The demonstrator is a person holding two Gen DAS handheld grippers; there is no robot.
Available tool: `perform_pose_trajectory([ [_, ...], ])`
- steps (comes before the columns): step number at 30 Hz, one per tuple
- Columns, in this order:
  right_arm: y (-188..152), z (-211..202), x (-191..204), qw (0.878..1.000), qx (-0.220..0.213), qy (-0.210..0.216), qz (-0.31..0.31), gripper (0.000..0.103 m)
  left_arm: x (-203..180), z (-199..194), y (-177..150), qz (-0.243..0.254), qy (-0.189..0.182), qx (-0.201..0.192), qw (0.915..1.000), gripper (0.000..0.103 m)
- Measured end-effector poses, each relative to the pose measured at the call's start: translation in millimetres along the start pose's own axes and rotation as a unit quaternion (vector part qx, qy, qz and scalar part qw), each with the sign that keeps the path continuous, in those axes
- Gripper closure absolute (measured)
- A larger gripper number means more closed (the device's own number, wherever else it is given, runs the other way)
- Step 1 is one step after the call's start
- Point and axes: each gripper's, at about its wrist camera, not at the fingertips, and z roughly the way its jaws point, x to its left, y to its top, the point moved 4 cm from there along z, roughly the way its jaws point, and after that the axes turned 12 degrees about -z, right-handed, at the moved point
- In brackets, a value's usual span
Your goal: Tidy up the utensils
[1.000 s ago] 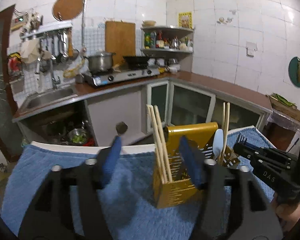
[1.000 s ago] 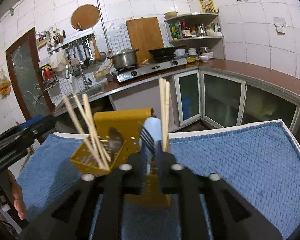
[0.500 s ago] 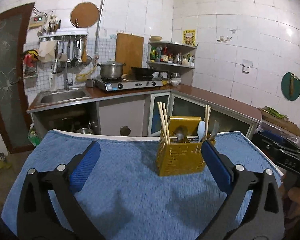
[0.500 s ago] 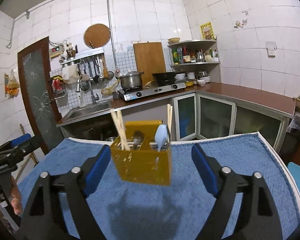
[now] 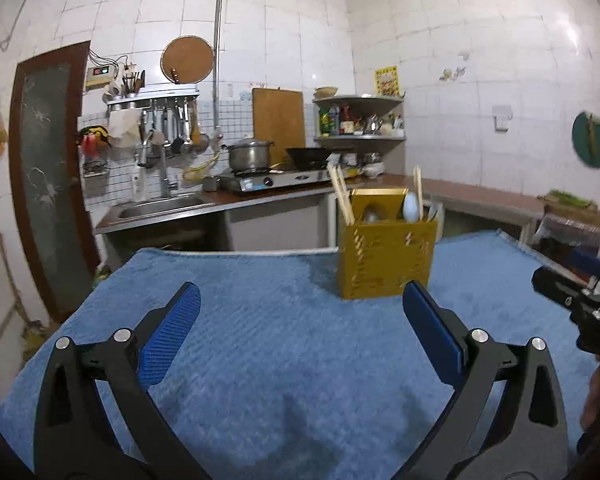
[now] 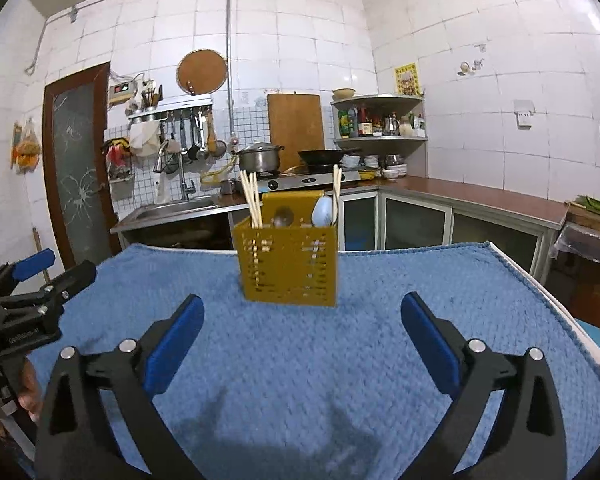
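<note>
From the left wrist, our left hand-held gripper (image 5: 300, 322) gapes empty, jaws just widened; the yellow caddy (image 5: 386, 258) stands upright beyond on the blue towel (image 5: 260, 320), utensils sorted inside. From the right wrist, our right hand-held gripper (image 6: 302, 326) likewise spreads empty, tiled kitchen behind.

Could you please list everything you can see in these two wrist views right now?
utensil caddy: one, mustard yellow, upright on the towel
chopsticks: two bundles, pale wood, standing in the caddy
spoon: one, light blue, in the caddy
metal spoon: one, grey, in the caddy
towel: one, blue, covering the table
pot: one, steel, on the stove
wok: one, black, on the stove
cutting board: one, wooden, against the wall
left gripper: blue pads, open, empty
right gripper: blue pads, open, empty
</note>
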Motion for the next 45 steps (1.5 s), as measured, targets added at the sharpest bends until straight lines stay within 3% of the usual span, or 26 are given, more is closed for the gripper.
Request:
perform_pose_trajectory([
  [14, -29.3, 19.5, 0.0, 0.999, 0.011, -0.031, 0.01, 0.005, 29.1, 39.5, -33.6, -0.012, 0.033, 0.043, 0.9984, 0.005],
  [20, -25.7, 10.6, 4.9, 0.999, -0.016, -0.049, -0.01, 0.005, 33.2, 40.5, -33.6, -0.022, 0.033, 0.048, 0.998, 0.005],
  [31, -25.2, 8.5, 5.3, 0.998, -0.014, -0.057, -0.013, 0.005, 27.7, 27.9, -33.3, -0.015, 0.025, 0.022, 0.9993, 0.005],
  [45, -25.0, 5.7, 7.1, 0.998, -0.015, -0.062, -0.015, 0.005, 26.7, 24.6, -34.5, -0.013, 0.009, 0.019, 0.9997, 0.005],
])
